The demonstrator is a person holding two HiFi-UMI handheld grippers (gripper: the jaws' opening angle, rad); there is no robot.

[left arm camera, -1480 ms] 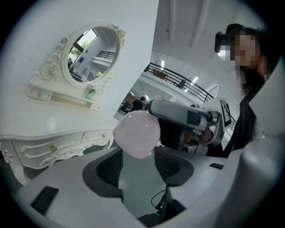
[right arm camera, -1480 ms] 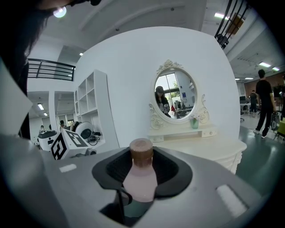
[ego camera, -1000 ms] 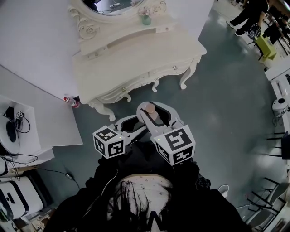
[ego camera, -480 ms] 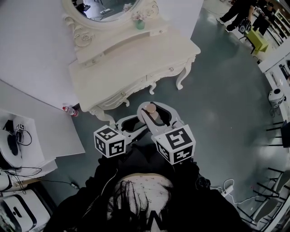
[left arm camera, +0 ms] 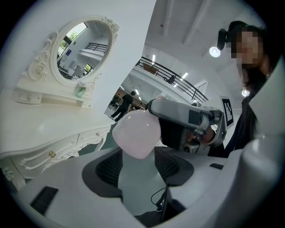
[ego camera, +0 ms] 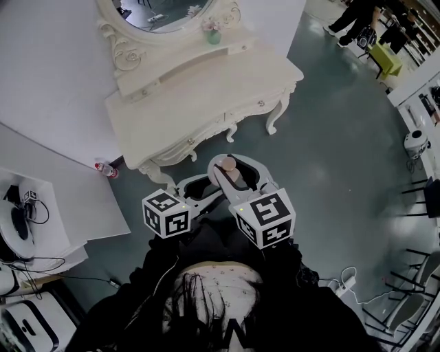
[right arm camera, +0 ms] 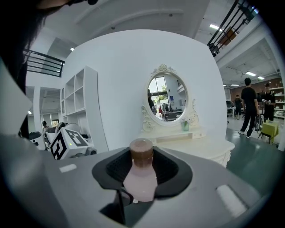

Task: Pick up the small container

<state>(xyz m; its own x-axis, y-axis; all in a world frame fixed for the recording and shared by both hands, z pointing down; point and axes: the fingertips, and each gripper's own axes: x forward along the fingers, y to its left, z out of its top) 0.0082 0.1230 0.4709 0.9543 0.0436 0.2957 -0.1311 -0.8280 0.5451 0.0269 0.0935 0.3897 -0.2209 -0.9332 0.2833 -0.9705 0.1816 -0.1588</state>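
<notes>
A smooth grey floor (ego camera: pixel 344 137) fills most of the view. On it stands a cream dressing table with carved, curled legs, a flat tabletop (ego camera: pixel 192 96) and an oval mirror (ego camera: pixel 165 10) in a scrolled frame. In front of it, above the floor, the right hand-held gripper (right arm camera: pixel 141 171) pinches the small container (right arm camera: pixel 140 178), a glossy pale pink bottle with a round brown cap (right arm camera: pixel 141 153), between ribbed black pads. The left hand-held gripper (left arm camera: pixel 137 167) is spread and holds nothing, and the bottle's rounded base lies just beyond it.

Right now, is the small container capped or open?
Capped: a brown cap tops the small container, which the right gripper holds.
</notes>
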